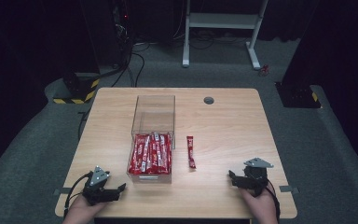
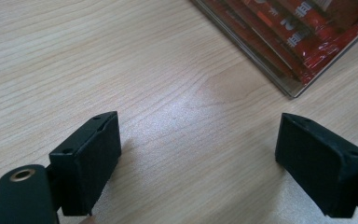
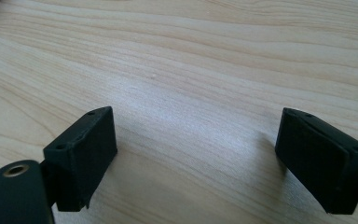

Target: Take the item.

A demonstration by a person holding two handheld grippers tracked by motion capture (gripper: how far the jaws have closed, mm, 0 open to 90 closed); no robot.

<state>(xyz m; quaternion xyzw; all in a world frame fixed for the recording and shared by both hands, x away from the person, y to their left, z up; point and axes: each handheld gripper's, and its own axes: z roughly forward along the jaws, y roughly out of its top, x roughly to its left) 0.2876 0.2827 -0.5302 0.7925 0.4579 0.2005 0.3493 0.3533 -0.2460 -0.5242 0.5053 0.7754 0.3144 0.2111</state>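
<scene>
Wood table (image 1: 223, 126), light colour, round corners. Small grey round hole cap (image 1: 209, 100) near far edge. Clear box (image 1: 153, 114) stands on table, left of middle. Front half of box packed with red packs (image 1: 150, 154); back half bare. One red pack (image 1: 191, 151) lies flat on wood, just right of box, apart from it. Left gripper (image 1: 116, 189) sits at near left edge, jaws wide apart. Right gripper (image 1: 232, 177) sits at near right edge, jaws wide apart. Bare wood between jaws.
</scene>
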